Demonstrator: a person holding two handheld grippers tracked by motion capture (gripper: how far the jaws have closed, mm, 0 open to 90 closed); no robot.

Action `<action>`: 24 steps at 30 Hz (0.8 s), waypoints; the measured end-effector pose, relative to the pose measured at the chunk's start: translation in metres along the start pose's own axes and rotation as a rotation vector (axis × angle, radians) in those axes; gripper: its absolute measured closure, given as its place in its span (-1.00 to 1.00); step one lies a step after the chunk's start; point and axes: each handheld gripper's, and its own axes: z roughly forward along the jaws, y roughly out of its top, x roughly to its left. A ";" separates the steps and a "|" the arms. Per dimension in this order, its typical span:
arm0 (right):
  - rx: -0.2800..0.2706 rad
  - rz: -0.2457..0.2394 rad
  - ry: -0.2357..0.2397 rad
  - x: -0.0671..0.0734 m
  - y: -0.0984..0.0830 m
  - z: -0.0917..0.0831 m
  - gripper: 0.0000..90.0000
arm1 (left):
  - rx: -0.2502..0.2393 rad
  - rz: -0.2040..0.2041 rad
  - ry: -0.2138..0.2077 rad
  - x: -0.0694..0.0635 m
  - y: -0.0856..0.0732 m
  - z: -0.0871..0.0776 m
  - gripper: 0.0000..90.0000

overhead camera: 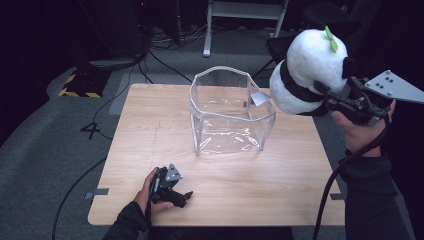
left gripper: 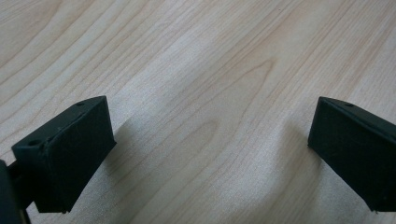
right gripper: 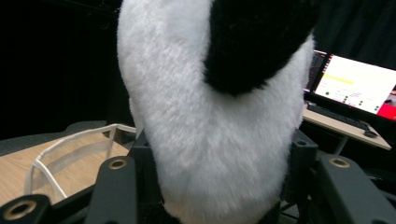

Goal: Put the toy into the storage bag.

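High view: right gripper jaws clamped on plush panda above clear bin; left gripper jaws apart, low over table.

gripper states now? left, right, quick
Left gripper: open, empty, low over the table.
Right gripper: shut on the panda plush, held up beside the clear container.
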 end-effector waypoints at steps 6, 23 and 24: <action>-0.002 -0.009 0.032 0.012 0.007 0.014 0.04 | 0.000 -0.001 0.001 0.000 0.000 0.000 -0.99; 0.001 -0.015 0.127 0.055 0.016 0.065 0.03 | -0.001 -0.006 0.005 0.000 -0.001 0.000 -0.99; 0.002 -0.016 0.130 0.058 0.016 0.068 0.03 | -0.001 -0.003 0.007 0.000 -0.001 0.000 -0.99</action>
